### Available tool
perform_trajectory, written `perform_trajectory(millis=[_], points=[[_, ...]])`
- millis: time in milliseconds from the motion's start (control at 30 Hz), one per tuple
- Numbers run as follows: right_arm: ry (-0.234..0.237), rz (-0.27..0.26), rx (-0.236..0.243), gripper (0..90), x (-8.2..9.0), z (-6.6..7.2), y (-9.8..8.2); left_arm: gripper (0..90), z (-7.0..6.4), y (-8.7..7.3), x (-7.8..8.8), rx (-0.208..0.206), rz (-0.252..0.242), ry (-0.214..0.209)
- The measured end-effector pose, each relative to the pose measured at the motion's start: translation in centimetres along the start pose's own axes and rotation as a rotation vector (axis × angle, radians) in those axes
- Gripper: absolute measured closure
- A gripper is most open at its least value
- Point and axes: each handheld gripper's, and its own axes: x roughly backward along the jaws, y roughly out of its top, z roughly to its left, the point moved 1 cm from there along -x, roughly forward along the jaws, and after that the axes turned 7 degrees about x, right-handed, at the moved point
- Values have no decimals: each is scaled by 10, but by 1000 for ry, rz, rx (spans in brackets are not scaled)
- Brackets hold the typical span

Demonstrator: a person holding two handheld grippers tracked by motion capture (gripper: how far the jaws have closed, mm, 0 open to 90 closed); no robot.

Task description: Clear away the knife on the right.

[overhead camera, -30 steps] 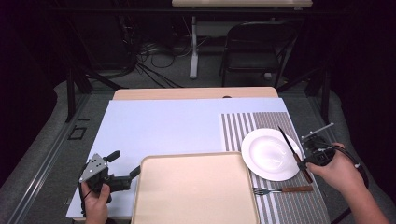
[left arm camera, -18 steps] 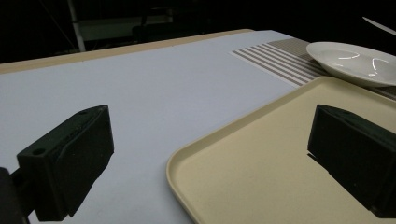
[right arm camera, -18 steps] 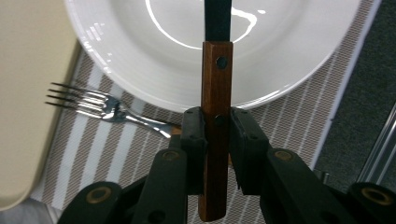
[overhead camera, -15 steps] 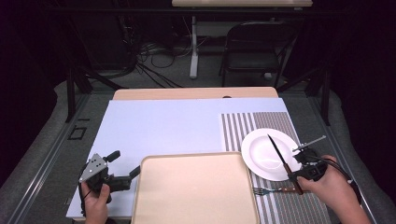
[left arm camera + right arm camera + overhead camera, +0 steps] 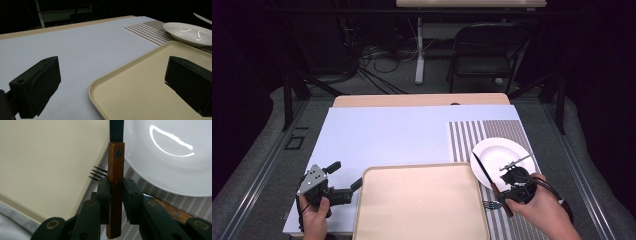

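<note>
the right gripper (image 5: 511, 189) clamps the wooden handle of a knife (image 5: 486, 176); in the right gripper view its two pads (image 5: 103, 195) press on the handle (image 5: 115, 182) from both sides and the dark blade points away from the camera. in the high view the knife is lifted above the table, between the right edge of the beige tray (image 5: 422, 205) and the white plate (image 5: 499, 155), with the blade slanting up and to the left. a fork (image 5: 490, 204) lies on the striped placemat (image 5: 472, 135) just under the hand, its tines near the tray edge.

the left gripper (image 5: 343, 188) rests at the left side of the tray with its jaws wide apart and nothing between them; in the left gripper view the tray corner (image 5: 105, 87) lies between the two jaws.

i judge the step in hand as the carrying of the knife toward the tray. the next move calls for bringing the knife over the tray floor, lowering it until it lies flat, and only then letting it go, with care that the blade does not hit the plate rim.
</note>
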Motion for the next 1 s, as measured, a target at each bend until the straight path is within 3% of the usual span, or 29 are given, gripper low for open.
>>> perform_trajectory(millis=[133,167,233,267,367,400,467,500,533,600,767,833,867,900,933,967,1000], points=[[41,-46,20,766,-16,16,4,4,0,0,0,-2,1,1],[45,-13,22,766,-17,20,6,4,0,0,0,-2,0,1],[60,-36,31,766,-25,27,7,4,0,0,0,-1,0,0],[61,38,42,766,-23,29,10,4,0,0,0,-1,0,0],[64,29,46,766,-30,35,12,4,0,0,0,-1,3,-1],[67,16,44,766,-33,37,12,4,0,0,0,-1,3,-1],[67,81,57,766,-33,39,15,4,0,0,0,-2,1,0],[84,2,42,766,-39,42,14,4,0,0,0,-2,1,0],[89,42,47,766,-38,43,15,4,0,0,0,-2,1,0],[96,-3,36,766,-45,47,15,4,0,0,0,-1,0,0],[109,13,21,766,-57,54,16,4,1,0,0,-1,0,0],[91,28,27,766,-60,55,15,4,1,0,0,0,0,-1],[81,95,37,766,-58,55,17,4,1,0,0,1,0,-2],[84,52,32,766,-62,55,16,4,1,0,0,0,0,-1],[83,80,37,765,-62,55,16,4,1,0,0,-1,1,-1],[80,50,21,765,-65,56,16,4,1,0,1,-1,4,0],[88,65,20,765,-65,57,16,4,1,0,0,0,5,-1]])
